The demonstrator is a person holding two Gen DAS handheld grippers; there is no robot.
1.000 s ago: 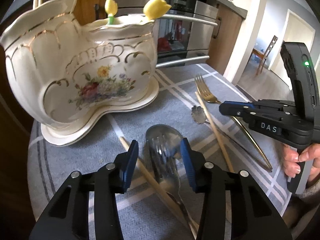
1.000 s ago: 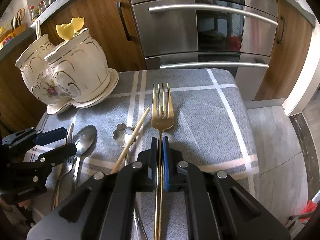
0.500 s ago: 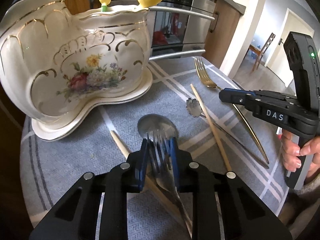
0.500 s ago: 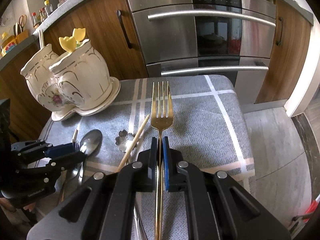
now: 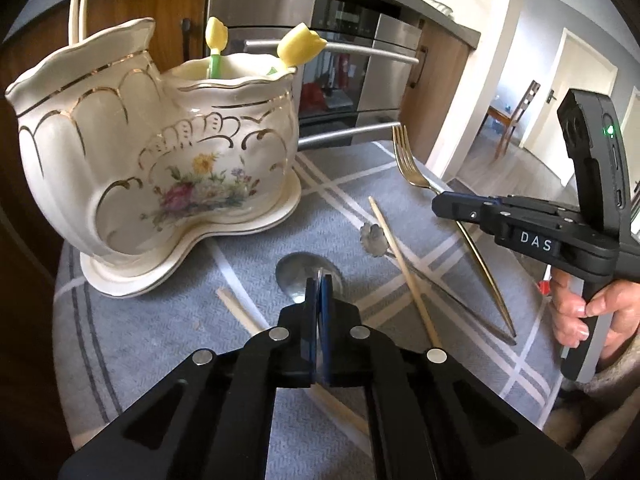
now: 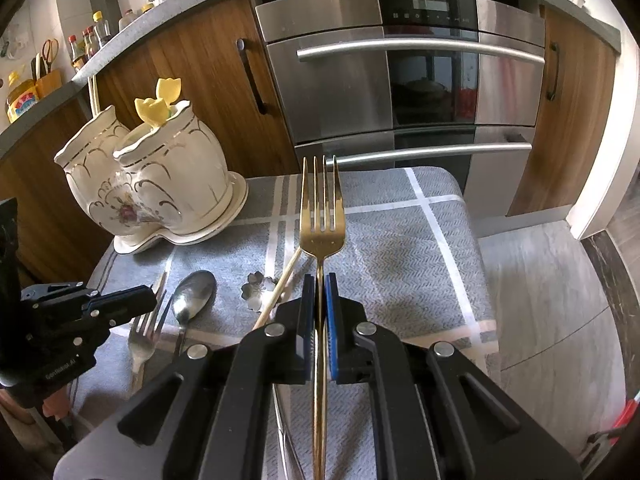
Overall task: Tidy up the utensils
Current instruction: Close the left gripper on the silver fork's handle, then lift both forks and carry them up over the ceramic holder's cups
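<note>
My left gripper (image 5: pixel 319 292) is shut on the silver fork (image 6: pixel 146 332), which shows only as a thin edge between the blue pads in the left wrist view. Just beyond the pads lies the silver spoon (image 5: pixel 308 276) on the cloth. My right gripper (image 6: pixel 319 292) is shut on the handle of the gold fork (image 6: pixel 322 232), tines pointing away and tilted up over the cloth. In the left wrist view the right gripper (image 5: pixel 440 204) sits at the right. The cream floral ceramic holder (image 5: pixel 160 160) stands at the back left on its saucer.
Two loose chopsticks (image 5: pixel 404 268) (image 5: pixel 240 312), a flower-ended small spoon (image 5: pixel 374 236) and a dark knife (image 5: pixel 460 300) lie on the grey checked cloth (image 5: pixel 140 340). The holder contains yellow tulip-topped picks (image 5: pixel 300 48) and chopsticks (image 5: pixel 76 12). An oven (image 6: pixel 400 80) stands behind the table.
The left jaws went from wide apart around the silver fork to fully closed on it, and the fork turned on edge. The right gripper kept its grip on the gold fork.
</note>
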